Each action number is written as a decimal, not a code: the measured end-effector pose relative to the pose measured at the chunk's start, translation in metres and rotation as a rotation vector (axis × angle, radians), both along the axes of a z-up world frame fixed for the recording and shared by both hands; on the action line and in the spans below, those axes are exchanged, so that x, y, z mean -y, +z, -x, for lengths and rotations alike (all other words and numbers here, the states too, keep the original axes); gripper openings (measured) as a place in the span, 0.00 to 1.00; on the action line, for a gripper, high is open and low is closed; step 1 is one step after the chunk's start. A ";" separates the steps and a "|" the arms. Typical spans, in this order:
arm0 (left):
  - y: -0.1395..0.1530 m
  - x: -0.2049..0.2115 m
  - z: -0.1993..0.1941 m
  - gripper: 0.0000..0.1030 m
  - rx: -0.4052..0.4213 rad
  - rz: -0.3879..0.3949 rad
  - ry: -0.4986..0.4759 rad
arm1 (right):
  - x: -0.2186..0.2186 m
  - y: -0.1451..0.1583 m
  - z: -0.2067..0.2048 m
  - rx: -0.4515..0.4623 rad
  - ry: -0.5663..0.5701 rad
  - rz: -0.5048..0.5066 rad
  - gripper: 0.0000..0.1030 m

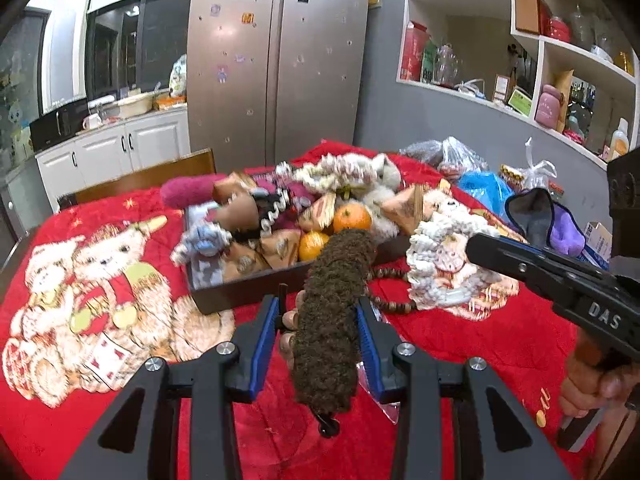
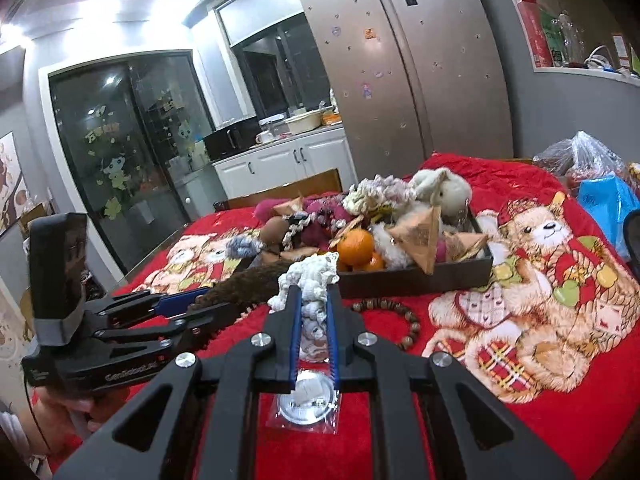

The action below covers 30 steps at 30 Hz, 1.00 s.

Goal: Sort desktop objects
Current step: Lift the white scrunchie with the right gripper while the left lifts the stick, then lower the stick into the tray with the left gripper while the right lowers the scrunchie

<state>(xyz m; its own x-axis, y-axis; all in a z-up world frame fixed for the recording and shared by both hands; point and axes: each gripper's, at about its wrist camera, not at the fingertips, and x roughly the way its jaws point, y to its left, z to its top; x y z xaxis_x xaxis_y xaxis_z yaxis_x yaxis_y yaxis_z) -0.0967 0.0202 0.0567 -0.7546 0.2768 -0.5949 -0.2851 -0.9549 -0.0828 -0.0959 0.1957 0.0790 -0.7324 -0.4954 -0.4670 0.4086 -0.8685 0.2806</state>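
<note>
Left tongs pinch a long, dark brown fuzzy roll between the blue pads, its far end reaching over the near wall of the dark tray. Right tongs sit narrow on a white crocheted piece, just in front of that same tray. Both loads are soft and floppy, and that looks like the trouble: the roll hangs long past the grip, so a swing toward the tray could drag its tail or nudge the oranges just inside the near wall. The tray is already heaped with plush toys and paper parcels; more dropped on top may slide off. A wooden bead bracelet lies on the red cloth of the table just in front of the tray, where the crochet's loops could snag it
</note>
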 end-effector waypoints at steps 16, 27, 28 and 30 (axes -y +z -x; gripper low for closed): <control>0.065 0.036 0.058 0.38 -0.128 -0.070 0.172 | 0.041 0.076 0.067 -0.093 -0.017 -0.052 0.12; 0.051 0.056 0.116 0.38 -0.098 -0.060 0.275 | 0.065 0.063 0.154 -0.014 -0.037 -0.021 0.12; 0.047 0.057 0.120 0.38 -0.082 -0.049 0.268 | 0.067 0.061 0.161 -0.012 -0.043 -0.024 0.12; 0.040 0.062 0.124 0.38 -0.068 -0.045 0.252 | 0.071 0.055 0.171 -0.014 -0.051 -0.029 0.12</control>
